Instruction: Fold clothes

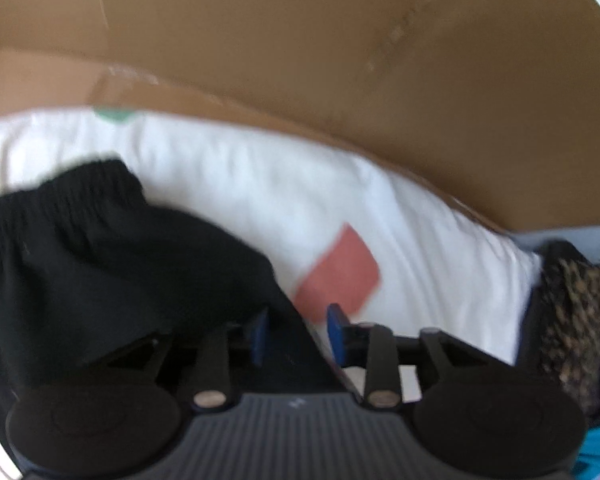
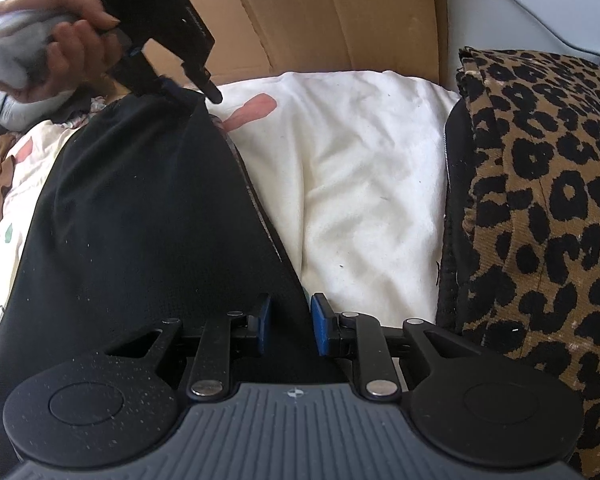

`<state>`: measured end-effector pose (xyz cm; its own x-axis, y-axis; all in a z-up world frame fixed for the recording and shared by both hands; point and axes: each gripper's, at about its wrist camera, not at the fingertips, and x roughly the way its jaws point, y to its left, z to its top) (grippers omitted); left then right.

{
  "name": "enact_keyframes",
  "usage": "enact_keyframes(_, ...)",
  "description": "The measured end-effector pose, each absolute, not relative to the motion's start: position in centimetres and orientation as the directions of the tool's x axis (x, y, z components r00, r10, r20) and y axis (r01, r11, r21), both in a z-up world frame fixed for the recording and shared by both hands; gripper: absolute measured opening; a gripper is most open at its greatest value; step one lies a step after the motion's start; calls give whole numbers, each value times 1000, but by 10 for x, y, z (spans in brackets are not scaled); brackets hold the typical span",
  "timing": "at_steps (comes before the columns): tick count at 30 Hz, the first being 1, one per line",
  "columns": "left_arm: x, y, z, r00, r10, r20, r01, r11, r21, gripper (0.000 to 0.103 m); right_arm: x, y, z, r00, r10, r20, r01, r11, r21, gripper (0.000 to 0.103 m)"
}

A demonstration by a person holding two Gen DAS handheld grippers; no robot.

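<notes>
— Black garment (image 1: 112,248), left wrist view: lay left of the left gripper (image 1: 298,334), right edge running between partly parted pads, unpinched, on the white bedding (image 1: 260,184).

— Right wrist view: stretched lengthwise from right gripper (image 2: 290,326), clamped on near edge, toward far corner.

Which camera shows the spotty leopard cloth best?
The right wrist view. There the leopard-print cloth fills the right side, sharp, with its black spots clear, lying beside the white bedding. The left wrist view shows only a blurry strip of it at the right edge.
</notes>
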<state>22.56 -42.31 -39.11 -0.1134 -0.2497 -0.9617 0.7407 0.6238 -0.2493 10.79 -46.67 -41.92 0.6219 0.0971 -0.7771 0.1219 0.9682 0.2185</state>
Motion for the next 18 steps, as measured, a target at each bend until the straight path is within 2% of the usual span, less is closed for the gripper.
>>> enact_keyframes(3, 215, -424, -396, -104, -208, -973, 758, 616, -213, 33, 108, -466, -419, 622, 95, -777, 125, 968, 218, 27)
enact_keyframes(5, 211, -425, -400, -98, -186, -978, 761, 619, -194, 24, 107, -466, -419, 622, 95, -777, 125, 968, 219, 27)
enact_keyframes(7, 210, -427, -403, -91, -179, -980, 762, 621, -184, 11, 107, -466, -419, 623, 96, -776, 124, 968, 219, 27)
enact_keyframes(12, 205, -432, -408, -81, -201, -976, 768, 612, -190, 7, 106, -466, -419, 623, 90, -777, 129, 968, 216, 27)
enact_keyframes(18, 207, -429, -415, -86, -247, -965, 734, 640, -229, 7, 103, -466, -418, 609, 71, -790, 135, 972, 191, 27)
